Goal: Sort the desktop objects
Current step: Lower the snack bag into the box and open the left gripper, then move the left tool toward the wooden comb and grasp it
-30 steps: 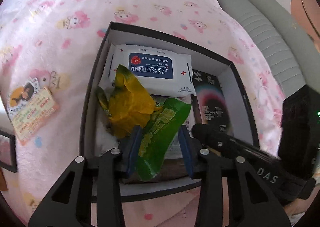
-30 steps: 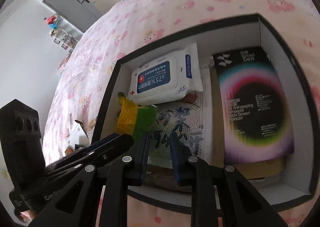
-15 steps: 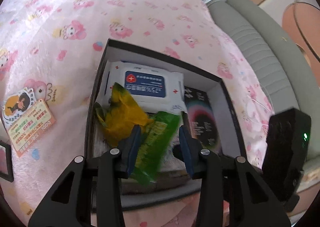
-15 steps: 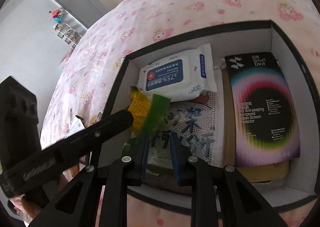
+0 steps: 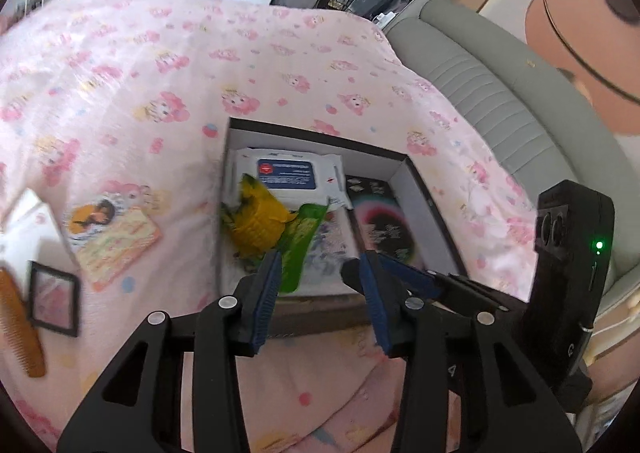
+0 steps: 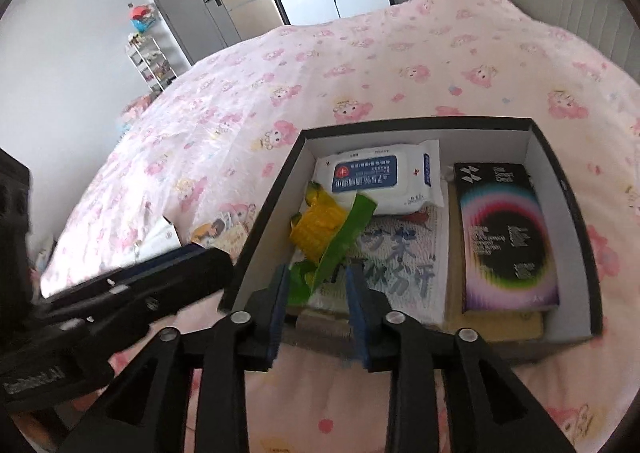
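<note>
A black box (image 5: 416,181) (image 6: 280,185) with white inner walls sits on the pink blanket. It holds a white wipes pack (image 5: 286,173) (image 6: 376,177), a yellow-green snack packet (image 5: 276,225) (image 6: 328,229), a black screen-protector package (image 5: 380,221) (image 6: 504,237) and a printed white pouch (image 6: 400,265). My left gripper (image 5: 318,265) is open and empty above the box's near edge. My right gripper (image 6: 316,279) is open and empty at the box's near wall. The snack packet's green tail lies between both pairs of fingers, not clamped.
On the blanket left of the box lie a cartoon card (image 5: 108,233) (image 6: 218,231), a small black picture frame (image 5: 54,299), an orange comb (image 5: 18,325) and a white box (image 5: 24,221). A grey sofa (image 5: 500,101) runs along the right.
Both grippers have pulled back and up from the box. The snack packet has been let go and now lies in the box. The right gripper has opened wider.
</note>
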### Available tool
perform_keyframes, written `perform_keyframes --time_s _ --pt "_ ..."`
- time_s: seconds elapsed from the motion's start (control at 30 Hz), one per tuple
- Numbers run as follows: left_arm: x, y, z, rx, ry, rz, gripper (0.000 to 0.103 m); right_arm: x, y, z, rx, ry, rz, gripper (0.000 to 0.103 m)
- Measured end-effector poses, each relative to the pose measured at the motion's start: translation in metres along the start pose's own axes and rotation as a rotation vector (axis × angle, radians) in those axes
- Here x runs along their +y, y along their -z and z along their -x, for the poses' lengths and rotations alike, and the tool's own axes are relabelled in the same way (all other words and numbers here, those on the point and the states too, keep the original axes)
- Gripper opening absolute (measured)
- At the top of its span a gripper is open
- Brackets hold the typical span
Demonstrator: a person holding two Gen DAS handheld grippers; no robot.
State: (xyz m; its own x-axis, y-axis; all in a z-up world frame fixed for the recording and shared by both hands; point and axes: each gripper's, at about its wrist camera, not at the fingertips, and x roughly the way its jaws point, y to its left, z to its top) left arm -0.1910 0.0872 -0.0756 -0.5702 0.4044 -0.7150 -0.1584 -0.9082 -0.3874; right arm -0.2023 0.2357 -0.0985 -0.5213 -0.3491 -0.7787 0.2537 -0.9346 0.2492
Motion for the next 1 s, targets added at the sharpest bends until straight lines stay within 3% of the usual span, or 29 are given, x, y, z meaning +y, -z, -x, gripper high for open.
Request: perform_keyframes --time_s 0.3,0.4,0.6,1.0 --pt "0.000 0.061 0.045 -0.018 -0.067 -0.078 0.047 0.023 0.061 0.026 -0.032 0.100 -0.015 0.030" --pt "0.006 0.075 0.063 -0.026 -0.056 -0.055 0.046 0.032 0.071 0.038 -0.047 0.070 -0.055 0.036" --pt "0.022 0.089 0.097 -0.066 -0.054 -0.019 0.047 0.067 0.075 0.052 -0.086 0.051 -0.001 0.037" --pt "0.082 0.120 0.148 -0.109 -0.095 0.074 0.047 0.143 0.092 0.039 -0.039 -0.044 0.120 0.037"
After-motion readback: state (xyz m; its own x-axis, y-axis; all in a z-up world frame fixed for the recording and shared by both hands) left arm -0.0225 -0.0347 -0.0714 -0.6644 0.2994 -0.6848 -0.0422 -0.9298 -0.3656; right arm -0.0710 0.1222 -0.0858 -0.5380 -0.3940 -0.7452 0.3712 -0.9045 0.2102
